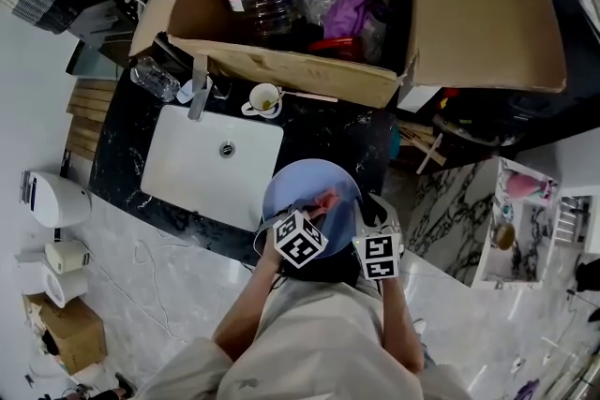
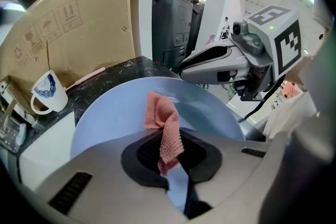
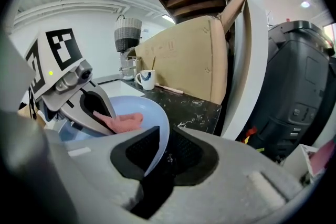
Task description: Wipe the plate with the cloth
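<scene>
A pale blue plate [image 1: 305,185] is held over the black counter beside the sink; it also shows as the plate [image 2: 110,118] and the plate [image 3: 152,123]. My right gripper [image 3: 164,153] is shut on the plate's rim, gripping its right edge [image 1: 361,218]. My left gripper [image 2: 170,157] is shut on a pink cloth [image 2: 164,126], which lies pressed on the plate's face. The cloth [image 1: 325,201] sits near the plate's middle; in the right gripper view the cloth [image 3: 123,121] sticks out of the left jaws.
A white sink [image 1: 211,164] with a tap [image 1: 199,89] lies left of the plate. A mug [image 1: 264,98] with a stick stands behind it. A big cardboard box [image 1: 375,5] holds a bottle and bags. A dark bin [image 3: 299,92] stands at the right.
</scene>
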